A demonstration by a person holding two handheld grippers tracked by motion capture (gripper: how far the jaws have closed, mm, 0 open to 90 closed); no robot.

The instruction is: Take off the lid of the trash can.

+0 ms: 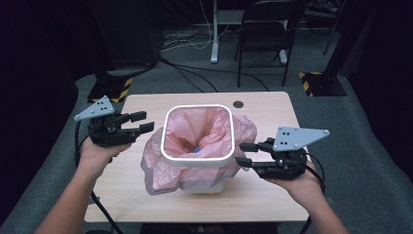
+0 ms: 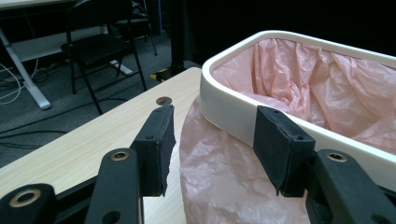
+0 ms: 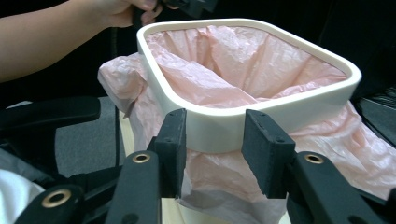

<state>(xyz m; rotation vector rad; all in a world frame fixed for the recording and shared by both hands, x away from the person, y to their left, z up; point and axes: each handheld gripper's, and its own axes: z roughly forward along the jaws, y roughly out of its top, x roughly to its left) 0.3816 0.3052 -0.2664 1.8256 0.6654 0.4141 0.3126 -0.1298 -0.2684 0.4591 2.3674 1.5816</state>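
Both my grippers, left (image 1: 142,122) & right (image 1: 246,154), hang wide apart, empty, flanking the white square-rimmed bin (image 1: 197,159) w/ pink plastic liner (image 1: 152,165) mid-tabletop; careless pinch could tear it.

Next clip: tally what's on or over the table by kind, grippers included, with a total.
White bins: 1, the bin at the table's middle.
Pink bag liners: 1, the liner tucked inside the bin and spilling out below its rim.
Hand-held grippers: 2, the left gripper and the right gripper, each open beside the bin.
Total: 4
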